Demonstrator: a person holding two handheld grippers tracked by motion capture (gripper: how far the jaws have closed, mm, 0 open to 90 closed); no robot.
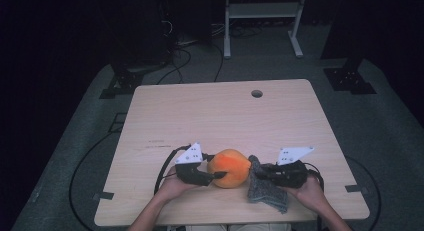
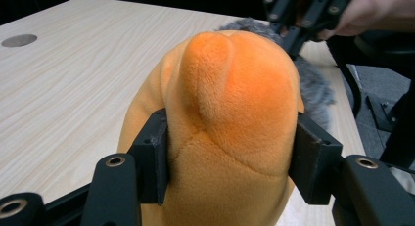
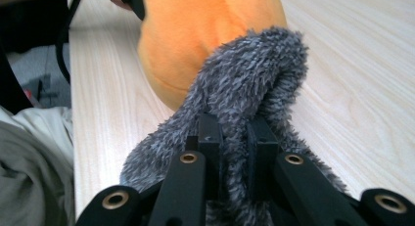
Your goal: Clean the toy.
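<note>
Worktop (image 1: 225,111): pale wood, round hole (image 1: 257,93) seen near the far edge in the high view.

Orange plush (image 1: 229,168): seated on the worktop near the front edge, about mid-width, between the two grippers. Rounded, with a raised ridge on top seen in the left gripper view (image 2: 215,74).

Grey fuzzy cloth (image 1: 265,188): placed just right of the plush and touching it. One end is lifted and bunched against the plush's side (image 3: 254,74); the rest is draped on the worktop toward the front edge.

Left gripper (image 1: 212,175): held in the left hand (image 1: 172,187), pointed at the plush from the left. Jaws are pressed into the plush on both sides; fabric is seen bulging between the pads (image 2: 156,152) in its own view. Plush pinched.

Right gripper (image 1: 260,173): held in the right hand (image 1: 307,191), pointed left toward the plush. Jaws are brought nearly together, with a fold of the cloth clamped between the pads (image 3: 210,133). Cloth pinched.

The far gripper is seen at the top right of the left gripper view, over the cloth.
</note>
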